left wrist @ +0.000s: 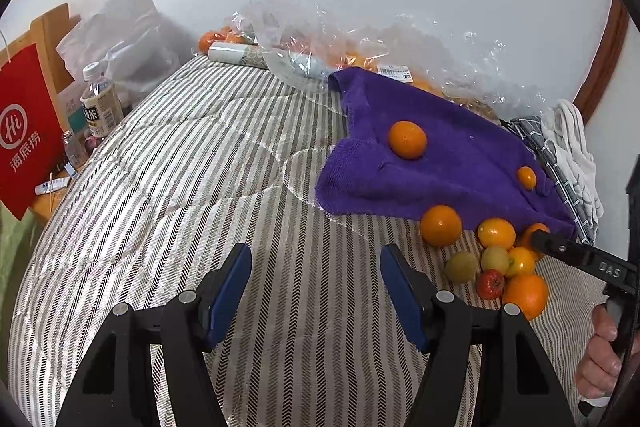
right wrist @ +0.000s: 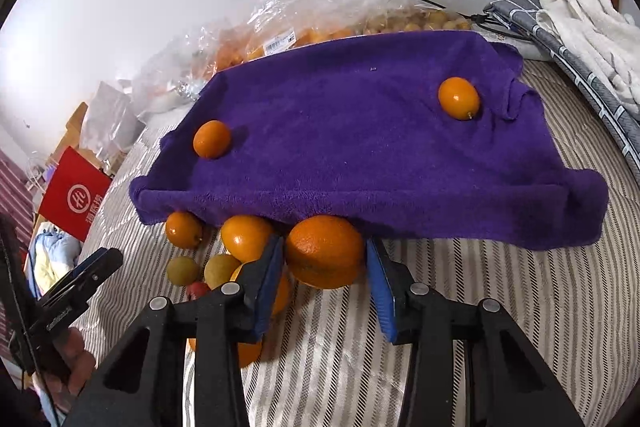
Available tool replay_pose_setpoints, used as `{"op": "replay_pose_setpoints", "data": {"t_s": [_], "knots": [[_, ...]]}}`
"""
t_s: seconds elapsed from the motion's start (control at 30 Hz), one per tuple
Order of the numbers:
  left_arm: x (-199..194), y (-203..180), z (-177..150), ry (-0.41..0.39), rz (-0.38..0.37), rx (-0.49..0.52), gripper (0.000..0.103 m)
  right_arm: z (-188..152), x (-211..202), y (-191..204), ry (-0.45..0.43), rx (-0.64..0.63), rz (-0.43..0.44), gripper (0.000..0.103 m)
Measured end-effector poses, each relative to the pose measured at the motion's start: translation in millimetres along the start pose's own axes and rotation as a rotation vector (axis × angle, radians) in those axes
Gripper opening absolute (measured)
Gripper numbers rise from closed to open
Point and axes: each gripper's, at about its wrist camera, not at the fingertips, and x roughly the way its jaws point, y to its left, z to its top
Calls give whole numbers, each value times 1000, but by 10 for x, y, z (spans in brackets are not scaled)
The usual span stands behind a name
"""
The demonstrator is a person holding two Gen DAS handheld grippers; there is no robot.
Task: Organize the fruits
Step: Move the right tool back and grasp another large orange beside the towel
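A purple towel (right wrist: 360, 131) lay spread over a striped quilt (left wrist: 192, 163), its near edge raised like the lip of a shallow tray. Two small oranges rested on it: one (right wrist: 212, 139) near its left end and one (right wrist: 459, 98) near its right end, well apart. Behind the towel, against the wall, clear plastic bags (right wrist: 320, 7) held many more orange and yellow fruits; their number could not be told.

In front of the towel's near edge a loose cluster of fruit lay on the quilt. In the right wrist view, a large orange (right wrist: 325, 251) sat touching the towel's edge, directly between the blue pads of the right gripper (right wrist: 325, 267). The left pad (right wrist: 269, 291) met the orange's side and the right pad stood at its other flank, so the jaws were clenched on that orange. Another orange (right wrist: 246, 237) lay just left of it, and a smaller one (right wrist: 184, 229) farther left under the towel's edge. Two greenish-yellow fruits (right wrist: 183, 269) and a small red fruit (right wrist: 198, 289) lay nearer the camera, partly hidden by the gripper's left finger.

In the left wrist view, the left gripper (left wrist: 316, 291) hung over bare quilt, its jaws released with nothing between them; the cluster (left wrist: 496, 259) lay to its right, apart from it. A hand (left wrist: 600, 355) gripped the right tool's handle at that view's right edge.

A red bag (left wrist: 24, 131) and a bottle (left wrist: 100, 103) stood beside the bed at left.
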Motion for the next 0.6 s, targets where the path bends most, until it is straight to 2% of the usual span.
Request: {"op": "replay_pose_setpoints", "data": {"t_s": [0.07, 0.27, 0.37, 0.5, 0.6], "knots": [[23, 3, 1, 12, -3, -3, 65, -19, -86, -37, -21, -4, -11, 42], [65, -35, -2, 36, -10, 16, 65, -170, -265, -77, -39, -123, -132, 42], [72, -61, -5, 43, -16, 30, 65, -255, -219, -76, -15, -155, -136, 42], [77, -65, -7, 52, -18, 32, 65, -299, -201, -68, -41, -177, -159, 43], [75, -50, -8, 56, -20, 28, 65, -291, -144, -84, -36, -164, -139, 43]]}}
